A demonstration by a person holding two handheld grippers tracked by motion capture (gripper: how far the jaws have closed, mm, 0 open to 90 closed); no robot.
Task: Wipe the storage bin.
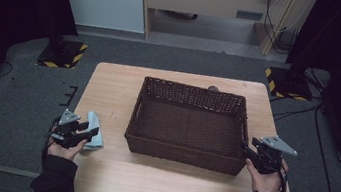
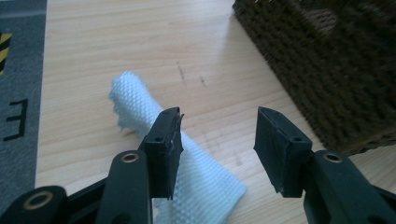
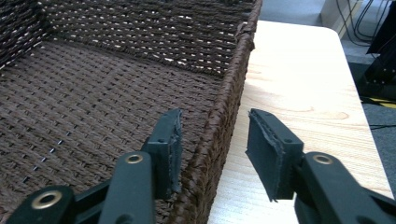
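A pale blue woven cloth [image 1: 95, 135] [image 2: 135, 95] lies rumpled on the wooden table [image 1: 114, 83], left of a dark brown wicker basket [image 1: 194, 90] [image 2: 327, 70]. My left gripper [image 1: 89, 130] [image 2: 217, 135] hovers over the cloth's near end with its jaws open; the cloth passes under the left jaw and nothing sits between the pads. My right gripper [image 1: 248, 148] [image 3: 214, 133] is at the basket's right front corner. Its jaws straddle the basket's right rim [image 3: 236, 74], one inside and one outside, with a gap showing on the outer side. The basket holds nothing.
The basket takes up the middle of the table. Bare wood [image 3: 299, 70] runs along its right side to the table edge. Grey carpet [image 1: 16, 104] surrounds the table, with black stands on yellow-striped bases [image 1: 60, 55] at the far corners and cables [image 1: 322, 147] on the right.
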